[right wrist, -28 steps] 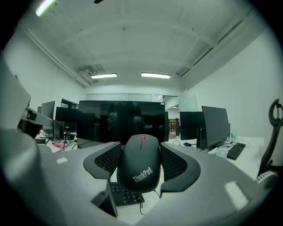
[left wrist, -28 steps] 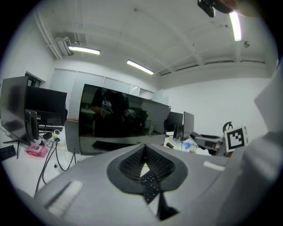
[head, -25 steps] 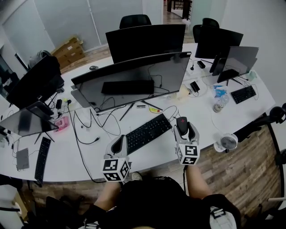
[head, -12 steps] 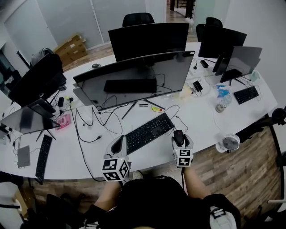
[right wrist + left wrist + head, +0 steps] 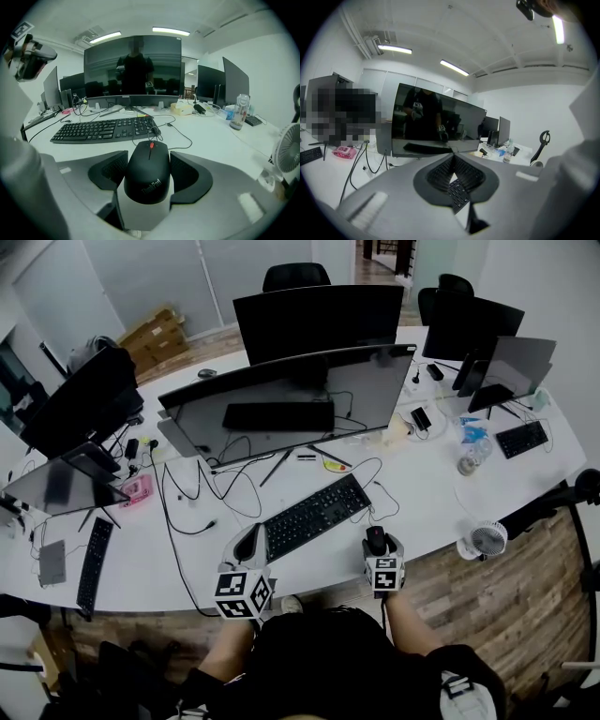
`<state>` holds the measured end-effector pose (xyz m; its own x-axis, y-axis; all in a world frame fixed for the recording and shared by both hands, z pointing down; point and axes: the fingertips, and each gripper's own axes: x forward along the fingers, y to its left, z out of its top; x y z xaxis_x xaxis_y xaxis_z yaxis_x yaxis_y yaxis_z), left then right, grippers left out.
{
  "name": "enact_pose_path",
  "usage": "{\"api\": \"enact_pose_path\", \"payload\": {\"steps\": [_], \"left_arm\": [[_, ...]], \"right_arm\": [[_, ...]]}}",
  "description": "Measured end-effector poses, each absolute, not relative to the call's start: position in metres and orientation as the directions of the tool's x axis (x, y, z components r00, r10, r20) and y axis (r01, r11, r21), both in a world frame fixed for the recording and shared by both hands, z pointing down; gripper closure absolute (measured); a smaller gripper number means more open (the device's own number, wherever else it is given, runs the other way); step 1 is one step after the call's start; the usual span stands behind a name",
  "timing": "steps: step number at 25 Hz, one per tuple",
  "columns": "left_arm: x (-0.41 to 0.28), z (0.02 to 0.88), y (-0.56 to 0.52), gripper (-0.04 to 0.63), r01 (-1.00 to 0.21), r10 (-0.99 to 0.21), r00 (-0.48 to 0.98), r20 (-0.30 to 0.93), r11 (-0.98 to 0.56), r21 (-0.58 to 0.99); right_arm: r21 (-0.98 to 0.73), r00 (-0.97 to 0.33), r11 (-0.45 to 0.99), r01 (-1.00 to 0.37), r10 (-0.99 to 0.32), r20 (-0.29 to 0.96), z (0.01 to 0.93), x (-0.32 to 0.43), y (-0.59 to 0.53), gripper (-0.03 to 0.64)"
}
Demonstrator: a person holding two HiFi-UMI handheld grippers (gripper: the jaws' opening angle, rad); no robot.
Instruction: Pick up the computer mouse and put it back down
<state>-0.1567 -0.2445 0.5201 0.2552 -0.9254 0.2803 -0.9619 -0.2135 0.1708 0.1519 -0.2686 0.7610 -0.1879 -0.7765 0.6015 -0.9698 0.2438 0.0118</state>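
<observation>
A black computer mouse (image 5: 147,171) with a red scroll wheel sits between the pads of my right gripper (image 5: 150,160), which is shut on its sides. In the head view the mouse (image 5: 376,539) and right gripper (image 5: 378,545) are low over the white desk (image 5: 427,502) near its front edge, right of the black keyboard (image 5: 314,515). Whether the mouse touches the desk is not visible. The mouse cable runs off toward the keyboard (image 5: 101,129). My left gripper (image 5: 251,542) hovers by the keyboard's left end, shut and empty (image 5: 452,168).
A wide monitor (image 5: 281,404) stands behind the keyboard with loose cables under it. A small white fan (image 5: 486,540) stands at the desk's front right, a water bottle (image 5: 466,461) farther back. More monitors and keyboards lie to the left and right.
My right gripper has moved down and toward the front edge of the desk with the mouse in it. The left gripper has stayed in place.
</observation>
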Motion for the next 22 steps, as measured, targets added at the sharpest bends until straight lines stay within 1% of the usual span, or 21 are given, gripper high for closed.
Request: {"api": "enact_pose_path", "payload": {"steps": [9, 11, 14, 17, 19, 22], "left_arm": [[-0.157, 0.523, -0.243, 0.541, -0.961, -0.922, 0.260, 0.288, -0.219, 0.170], [-0.157, 0.522, -0.243, 0.541, -0.961, -0.921, 0.261, 0.289, -0.220, 0.168], [-0.158, 0.521, -0.243, 0.541, -0.961, -0.922, 0.260, 0.286, -0.219, 0.167], [-0.158, 0.519, -0.244, 0.541, -0.961, -0.923, 0.262, 0.281, -0.222, 0.166], [-0.158, 0.519, -0.244, 0.541, -0.960, -0.925, 0.263, 0.275, -0.223, 0.167], [-0.160, 0.516, -0.246, 0.541, -0.964, -0.933, 0.250, 0.259, -0.213, 0.162]], "right_arm": [[0.028, -0.192, 0.280, -0.960, -0.727, 0.660, 0.793, 0.155, -0.269, 0.336], [0.022, -0.205, 0.298, -0.954, -0.706, 0.678, 0.798, 0.155, -0.269, 0.336], [-0.001, -0.244, 0.325, -0.946, -0.710, 0.661, 0.794, 0.153, -0.271, 0.336], [-0.001, -0.269, 0.330, -0.944, -0.766, 0.583, 0.764, 0.155, -0.281, 0.336], [-0.013, -0.285, 0.317, -0.948, -0.832, 0.477, 0.725, 0.156, -0.292, 0.336], [-0.029, -0.295, 0.299, -0.954, -0.912, 0.285, 0.646, 0.157, -0.308, 0.339]]}}
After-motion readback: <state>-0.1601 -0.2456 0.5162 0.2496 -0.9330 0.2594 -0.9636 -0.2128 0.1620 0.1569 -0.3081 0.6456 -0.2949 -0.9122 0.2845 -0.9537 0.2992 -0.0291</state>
